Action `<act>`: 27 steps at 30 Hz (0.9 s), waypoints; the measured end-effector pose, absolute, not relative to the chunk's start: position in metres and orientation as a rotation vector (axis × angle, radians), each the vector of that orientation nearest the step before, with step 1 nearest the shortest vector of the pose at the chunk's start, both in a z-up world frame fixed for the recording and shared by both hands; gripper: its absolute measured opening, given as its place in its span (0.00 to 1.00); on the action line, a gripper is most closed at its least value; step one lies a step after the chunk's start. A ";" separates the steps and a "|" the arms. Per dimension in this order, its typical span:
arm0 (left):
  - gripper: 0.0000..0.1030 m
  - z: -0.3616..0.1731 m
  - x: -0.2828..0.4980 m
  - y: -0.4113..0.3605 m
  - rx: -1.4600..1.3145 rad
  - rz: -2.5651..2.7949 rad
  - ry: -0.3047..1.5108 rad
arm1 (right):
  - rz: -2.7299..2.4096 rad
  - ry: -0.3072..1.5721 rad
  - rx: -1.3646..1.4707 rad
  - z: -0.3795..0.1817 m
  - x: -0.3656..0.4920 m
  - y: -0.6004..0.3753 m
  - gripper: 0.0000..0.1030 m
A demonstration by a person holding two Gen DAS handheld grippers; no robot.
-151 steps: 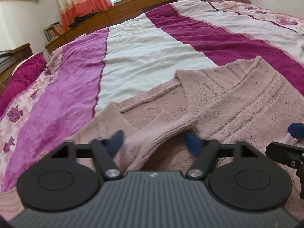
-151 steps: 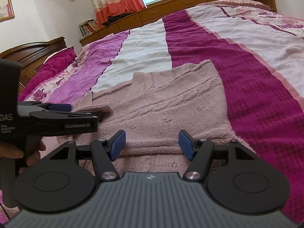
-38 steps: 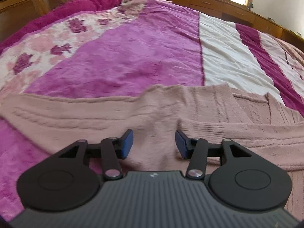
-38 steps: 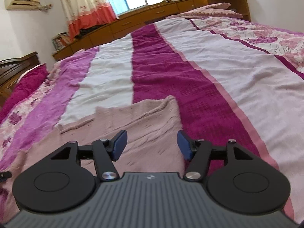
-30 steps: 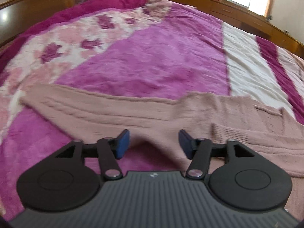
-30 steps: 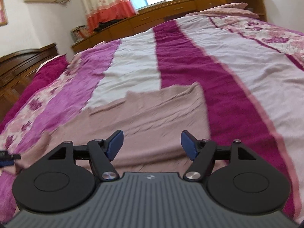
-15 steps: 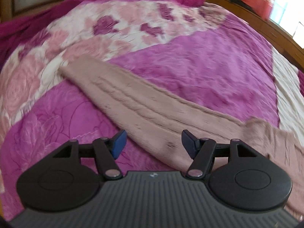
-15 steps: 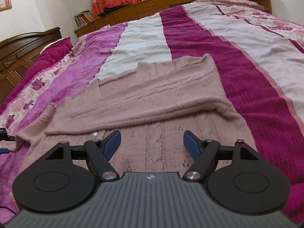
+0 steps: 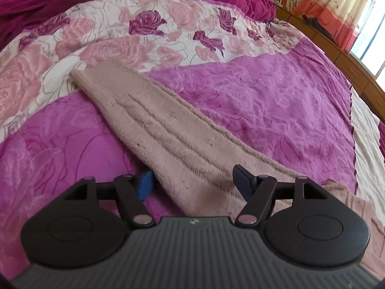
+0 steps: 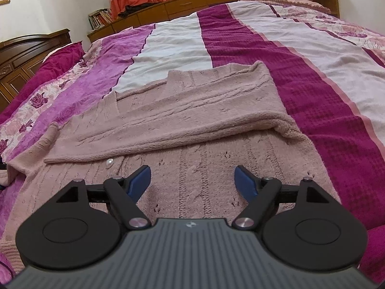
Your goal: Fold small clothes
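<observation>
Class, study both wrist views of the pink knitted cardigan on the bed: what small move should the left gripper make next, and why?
Probably lower the left gripper and close it on the sleeve. Its jaws are open on either side of the sleeve near the shoulder, and the sleeve lies stretched out over the bedspread, unfolded. The right gripper hovers open above the cardigan body.

Both grippers low, jaws spread wide — nothing held.

The left gripper (image 9: pixel 193 180) points forward with its blue pads (image 9: pixel 144 185) well apart; a pink sleeve (image 9: pixel 168 130) runs out ahead between the jaws, its near end under the gap, neither pad pressing it. The right gripper (image 10: pixel 192 183) is level and also wide open, its pads (image 10: pixel 245 184) apart above the knit of the cardigan (image 10: pixel 192 120) — cloth lies below and ahead of the jaws, and whether the fingertips touch it cannot be told.
</observation>
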State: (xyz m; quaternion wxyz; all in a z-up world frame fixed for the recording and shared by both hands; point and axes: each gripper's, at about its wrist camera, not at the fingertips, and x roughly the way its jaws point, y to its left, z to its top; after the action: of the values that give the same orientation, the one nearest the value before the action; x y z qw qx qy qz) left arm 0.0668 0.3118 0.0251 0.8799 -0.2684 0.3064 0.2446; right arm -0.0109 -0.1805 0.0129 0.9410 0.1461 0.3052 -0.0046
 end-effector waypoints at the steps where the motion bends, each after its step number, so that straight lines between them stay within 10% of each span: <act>1: 0.68 0.024 0.070 0.312 -0.548 0.513 0.636 | -0.010 0.621 0.300 0.013 -0.011 -0.181 0.80; 7: 0.59 0.024 0.084 0.289 -0.343 0.494 0.653 | -0.009 0.618 0.308 0.013 -0.011 -0.182 0.80; 12: 0.10 0.027 0.076 0.290 -0.342 0.491 0.639 | -0.007 0.615 0.317 0.013 -0.012 -0.185 0.80; 27: 0.08 0.088 0.046 0.278 -0.226 0.571 0.425 | 0.013 0.596 0.396 0.017 -0.018 -0.195 0.80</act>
State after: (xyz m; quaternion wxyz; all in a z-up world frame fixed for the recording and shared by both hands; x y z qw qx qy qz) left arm 0.0456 0.2777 0.0878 0.9310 -0.1102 0.2077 0.2791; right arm -0.0179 -0.1947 0.0168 0.9366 0.1938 0.2919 0.0066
